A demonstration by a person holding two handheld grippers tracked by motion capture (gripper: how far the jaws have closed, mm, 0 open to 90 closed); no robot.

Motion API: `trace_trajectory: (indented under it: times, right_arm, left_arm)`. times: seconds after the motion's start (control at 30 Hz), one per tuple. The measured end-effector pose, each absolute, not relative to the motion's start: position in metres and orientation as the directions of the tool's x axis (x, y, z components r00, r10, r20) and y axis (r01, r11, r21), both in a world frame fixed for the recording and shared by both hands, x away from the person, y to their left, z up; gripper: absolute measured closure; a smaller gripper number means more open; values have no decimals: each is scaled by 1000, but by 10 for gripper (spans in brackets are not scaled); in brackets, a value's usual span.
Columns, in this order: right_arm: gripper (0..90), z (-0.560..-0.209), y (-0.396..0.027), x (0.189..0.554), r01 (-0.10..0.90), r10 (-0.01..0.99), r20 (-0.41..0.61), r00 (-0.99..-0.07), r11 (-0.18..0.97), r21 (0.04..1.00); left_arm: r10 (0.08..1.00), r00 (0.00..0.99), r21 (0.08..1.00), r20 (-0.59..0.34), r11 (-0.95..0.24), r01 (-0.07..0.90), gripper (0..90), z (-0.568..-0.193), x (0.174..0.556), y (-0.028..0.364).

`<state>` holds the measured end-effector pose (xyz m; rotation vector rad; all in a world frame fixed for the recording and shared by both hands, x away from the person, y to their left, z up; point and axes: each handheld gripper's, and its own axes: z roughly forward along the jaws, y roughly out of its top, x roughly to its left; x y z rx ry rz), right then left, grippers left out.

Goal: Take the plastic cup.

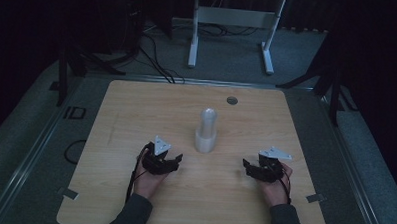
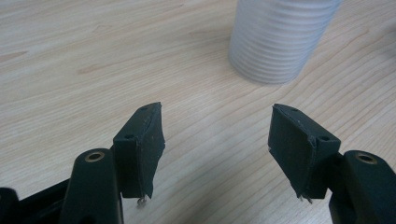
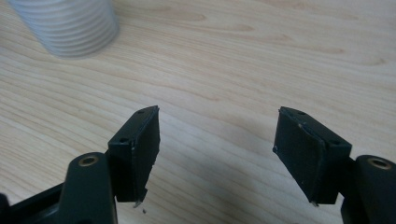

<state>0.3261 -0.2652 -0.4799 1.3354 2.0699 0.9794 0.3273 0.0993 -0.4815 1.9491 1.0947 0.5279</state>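
Here, two grippers and one white ribbed stack (image 1: 206, 131) are seen.
Left gripper (image 1: 177, 158) and right gripper (image 1: 245, 164) are held released, nothing grasped, flanking it.

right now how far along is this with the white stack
Nothing looks done yet: the white ribbed stack stands upright mid-table, untouched. In hand: nothing. The left claw and right claw rest on the wood on either side of it, both open with bare wood between their jaws. Left to do: the reach for the stack, the grasp and everything after.
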Motion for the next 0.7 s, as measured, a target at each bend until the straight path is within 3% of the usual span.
trace_trajectory:
  times: [0.7]
  right_arm:
    - [319, -444, -241, 334, 479, 885, -66, -461, 311, 821]
  left_arm:
    - [811, 585, 831, -33, -303, 467, 331, -467, 341, 79]
